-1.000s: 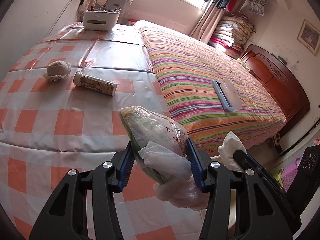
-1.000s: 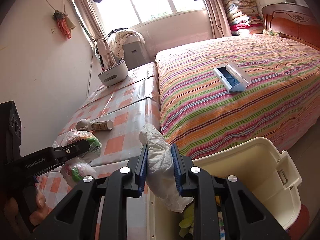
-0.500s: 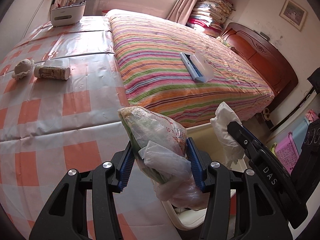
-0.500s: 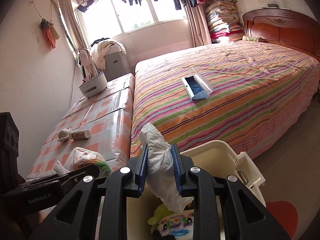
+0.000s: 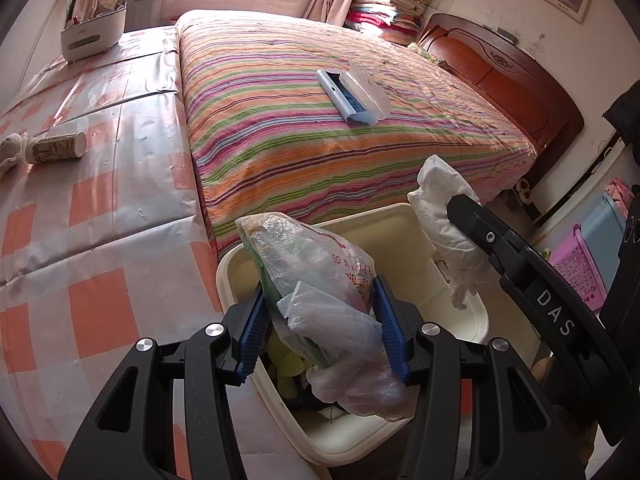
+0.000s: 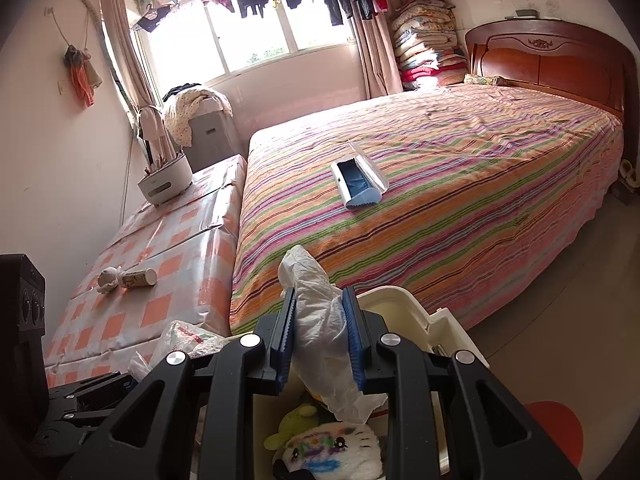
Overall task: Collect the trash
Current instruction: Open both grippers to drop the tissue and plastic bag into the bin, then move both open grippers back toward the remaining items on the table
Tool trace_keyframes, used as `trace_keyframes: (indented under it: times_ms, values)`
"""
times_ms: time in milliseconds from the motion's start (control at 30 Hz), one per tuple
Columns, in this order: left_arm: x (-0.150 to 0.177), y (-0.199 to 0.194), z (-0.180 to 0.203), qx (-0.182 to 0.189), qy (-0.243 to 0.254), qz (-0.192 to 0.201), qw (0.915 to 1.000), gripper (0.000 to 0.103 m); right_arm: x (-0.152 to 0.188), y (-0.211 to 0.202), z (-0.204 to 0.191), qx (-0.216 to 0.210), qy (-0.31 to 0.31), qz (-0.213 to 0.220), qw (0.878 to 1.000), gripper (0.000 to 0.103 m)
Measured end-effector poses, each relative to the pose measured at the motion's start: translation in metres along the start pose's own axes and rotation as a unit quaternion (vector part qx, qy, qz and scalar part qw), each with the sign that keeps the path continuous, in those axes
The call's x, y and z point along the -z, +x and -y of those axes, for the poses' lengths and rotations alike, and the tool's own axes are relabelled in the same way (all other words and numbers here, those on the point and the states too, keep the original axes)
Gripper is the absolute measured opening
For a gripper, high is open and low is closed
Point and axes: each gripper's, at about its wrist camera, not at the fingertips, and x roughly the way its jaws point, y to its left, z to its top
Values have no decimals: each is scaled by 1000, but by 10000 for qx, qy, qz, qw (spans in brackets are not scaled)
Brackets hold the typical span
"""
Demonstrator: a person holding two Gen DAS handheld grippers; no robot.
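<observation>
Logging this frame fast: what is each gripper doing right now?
Left gripper: closed on the plastic bag.
Right gripper: closed on the white glove.

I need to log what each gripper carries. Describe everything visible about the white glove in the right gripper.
The white glove is thin, crinkled and translucent, apparently disposable plastic. It is pinched at mid-length between the blue ribbed pads of the right gripper. One crumpled end sticks up past the fingertips; the other hangs limp over the open cream bin, apparently touching only the pads.
</observation>
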Motion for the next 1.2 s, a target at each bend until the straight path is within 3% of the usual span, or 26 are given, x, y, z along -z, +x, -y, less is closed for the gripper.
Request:
trace_keyframes:
  times_ms: [433, 600, 667, 833, 1200]
  values:
    - [8, 21, 15, -119, 319, -241, 9991, 50, 1, 1, 5, 119, 12, -25, 9999, 25]
    - [8, 19, 20, -254, 496, -130, 9984, 61, 1, 3, 5, 144, 25, -56, 9999, 25]
    - [8, 15, 22, -297, 580, -17, 9979, 73, 1, 2, 6, 187, 72, -44, 9998, 33]
    - [6, 8, 25, -346, 714, 79, 9968, 73, -1, 0, 9, 227, 167, 35, 9996, 50]
    - [-5, -10, 0, -342, 295, 261, 9986, 73, -2, 4, 0, 123, 151, 22, 9998, 54]
